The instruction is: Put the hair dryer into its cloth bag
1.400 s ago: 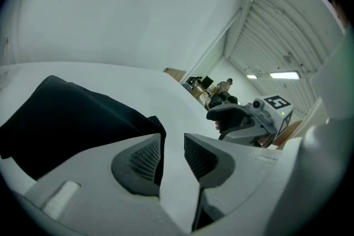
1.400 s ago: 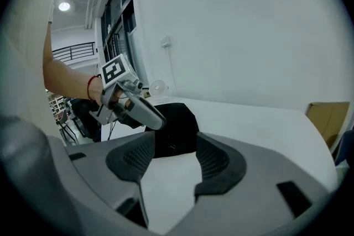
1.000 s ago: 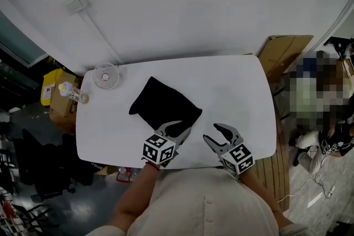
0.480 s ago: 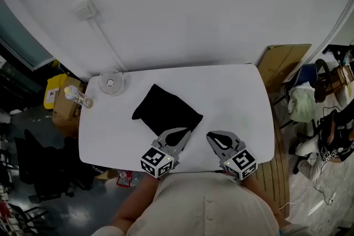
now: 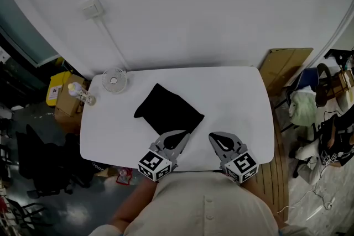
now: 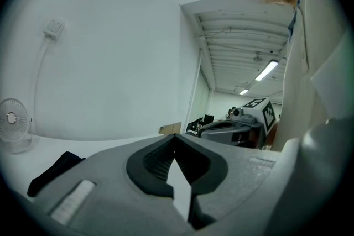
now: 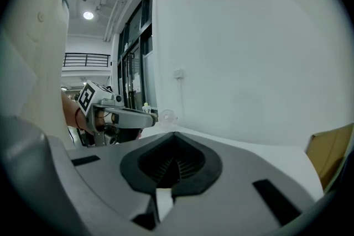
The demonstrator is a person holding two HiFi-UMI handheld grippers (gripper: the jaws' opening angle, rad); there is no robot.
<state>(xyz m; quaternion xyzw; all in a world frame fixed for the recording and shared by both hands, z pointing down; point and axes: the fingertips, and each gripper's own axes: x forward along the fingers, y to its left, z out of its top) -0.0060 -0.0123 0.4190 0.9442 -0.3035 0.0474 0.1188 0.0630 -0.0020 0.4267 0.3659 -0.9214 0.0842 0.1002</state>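
White table, rounded corners, top matte and evenly lit. A black cloth bag lies on it left of centre, turned diagonally to the table edges, with its lowest corner close to the near edge. It looks slightly bulged, not pressed flat. A small white desk fan stands upright behind and left of the bag, well apart from it, at the far left corner. A small bottle sits further left of the bag at the table's left edge. Cannot tell whether it rests on the top or just off it.
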